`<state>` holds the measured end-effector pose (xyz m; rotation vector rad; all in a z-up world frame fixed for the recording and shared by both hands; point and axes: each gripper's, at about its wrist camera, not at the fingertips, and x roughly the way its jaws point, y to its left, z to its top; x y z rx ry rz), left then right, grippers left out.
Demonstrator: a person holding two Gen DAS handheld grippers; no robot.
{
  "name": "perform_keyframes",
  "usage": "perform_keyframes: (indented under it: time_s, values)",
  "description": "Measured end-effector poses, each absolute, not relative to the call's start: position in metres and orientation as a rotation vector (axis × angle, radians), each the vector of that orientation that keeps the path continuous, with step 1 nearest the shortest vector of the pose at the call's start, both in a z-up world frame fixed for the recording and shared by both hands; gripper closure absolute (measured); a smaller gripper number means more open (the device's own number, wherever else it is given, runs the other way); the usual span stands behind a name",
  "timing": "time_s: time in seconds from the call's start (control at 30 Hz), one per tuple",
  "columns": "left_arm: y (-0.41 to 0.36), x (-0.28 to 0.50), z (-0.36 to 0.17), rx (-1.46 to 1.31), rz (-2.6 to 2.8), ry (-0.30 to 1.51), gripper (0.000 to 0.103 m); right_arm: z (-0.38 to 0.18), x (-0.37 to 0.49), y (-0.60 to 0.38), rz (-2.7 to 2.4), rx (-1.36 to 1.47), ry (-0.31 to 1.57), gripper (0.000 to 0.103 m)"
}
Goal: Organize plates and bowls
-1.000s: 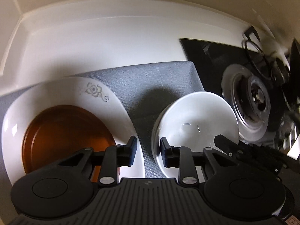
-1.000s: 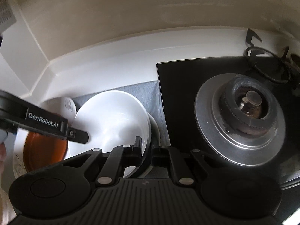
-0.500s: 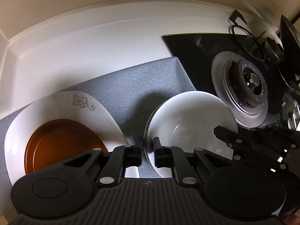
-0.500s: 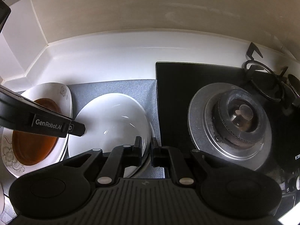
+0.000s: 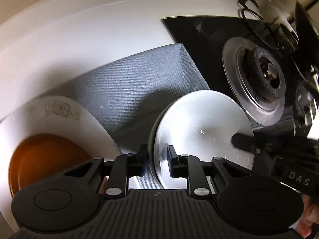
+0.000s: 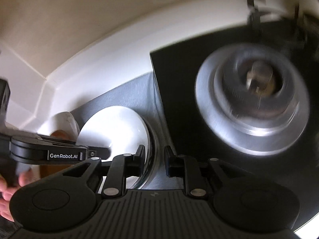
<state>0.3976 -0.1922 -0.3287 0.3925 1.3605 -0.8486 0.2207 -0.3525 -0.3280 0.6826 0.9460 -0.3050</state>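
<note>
Grippers flank the white bowl on the grey mat, jaws parted around its rim.

Left gripper (image 5: 156, 157) has its fingers spread, one outside and one inside the near-left rim of the white bowl (image 5: 201, 137); whether they touch it I cannot tell. Right gripper (image 6: 153, 159) is likewise released, its fingers straddling the bowl's right rim, the view blurred. The bowl sits on the grey mat (image 5: 139, 83), just beside the black stove (image 6: 179, 91) with its silver burner (image 6: 255, 107). Left of the bowl, apart from it, the white flowered plate (image 5: 65, 111) holds a brown dish (image 5: 47, 159).
</note>
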Motion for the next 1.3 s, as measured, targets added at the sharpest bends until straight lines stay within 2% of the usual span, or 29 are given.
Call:
perform_keyframes:
  time_s: [0.03, 0.1, 0.3, 0.77, 1.03, 1.3]
  values:
    - [-0.192, 0.398, -0.329, 0.381, -0.844, 1.366, 0.082, -0.332, 0.221, -0.353, -0.290, 0.698, 0.949, 0.082]
    - [-0.190, 0.396, -0.330, 0.363, -0.830, 1.371, 0.082, -0.344, 0.225, -0.352, -0.264, 0.723, 0.968, 0.076]
    - [-0.180, 0.384, -0.329, 0.315, -0.754, 1.429, 0.081, -0.350, 0.223, -0.344, -0.238, 0.660, 0.957, 0.084]
    - [-0.151, 0.352, -0.299, 0.190, -0.584, 1.442, 0.081, -0.329, 0.209, -0.342, -0.158, 0.700, 0.981, 0.086]
    - [-0.094, 0.344, -0.252, 0.039, -0.476, 1.420, 0.081, -0.287, 0.231, -0.318, -0.025, 0.644, 1.009, 0.085]
    - [-0.005, 0.332, -0.214, -0.064, -0.290, 1.346, 0.081, -0.257, 0.268, -0.244, 0.180, 0.591, 1.065, 0.085]
